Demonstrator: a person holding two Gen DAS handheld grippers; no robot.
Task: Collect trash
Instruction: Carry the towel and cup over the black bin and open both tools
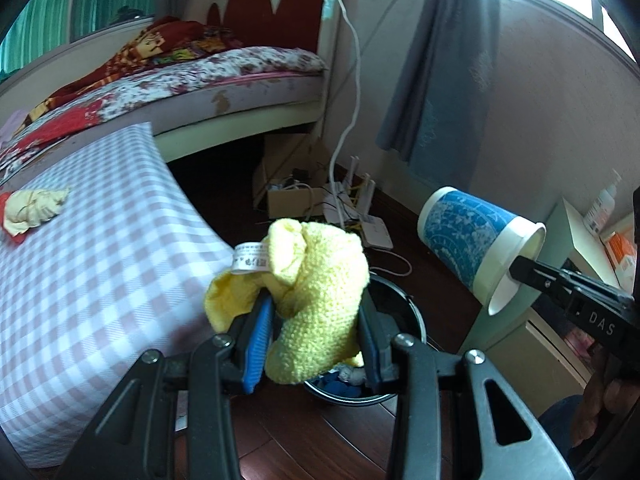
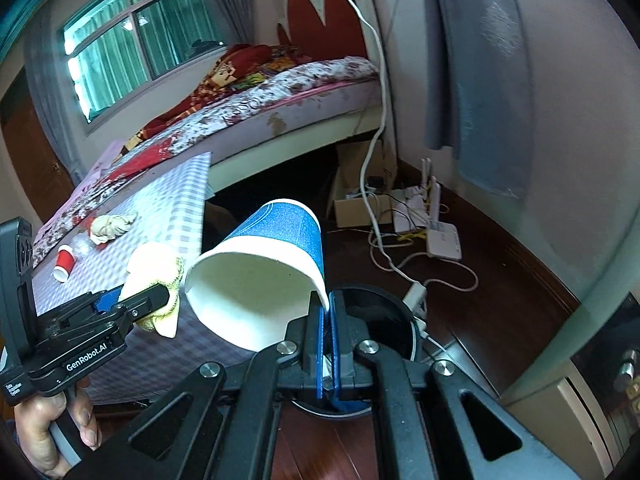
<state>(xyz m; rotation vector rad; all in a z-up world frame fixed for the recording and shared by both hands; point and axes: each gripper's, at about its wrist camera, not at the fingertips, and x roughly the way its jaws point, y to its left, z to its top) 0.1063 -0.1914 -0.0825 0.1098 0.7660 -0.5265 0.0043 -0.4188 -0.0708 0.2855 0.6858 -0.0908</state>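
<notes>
Left tongs (image 1: 316,320) clamp crumpled yellow knitted cloth (image 1: 316,280); right tongs (image 2: 329,312) pinch rim of blue-and-white paper cup (image 2: 264,280). Both held above round black bin (image 2: 384,320) on floor, beside checkered desk (image 1: 100,240) edge.

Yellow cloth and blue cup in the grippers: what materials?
Yellow cloth: looks like knitted or woven fabric, matte, with a looped texture, soft folds and a sewn-in white label.
Blue cup: looks like paper, with a matte white inside, printed blue outside, and a thin wall bent where the right gripper pinches its rim.
</notes>
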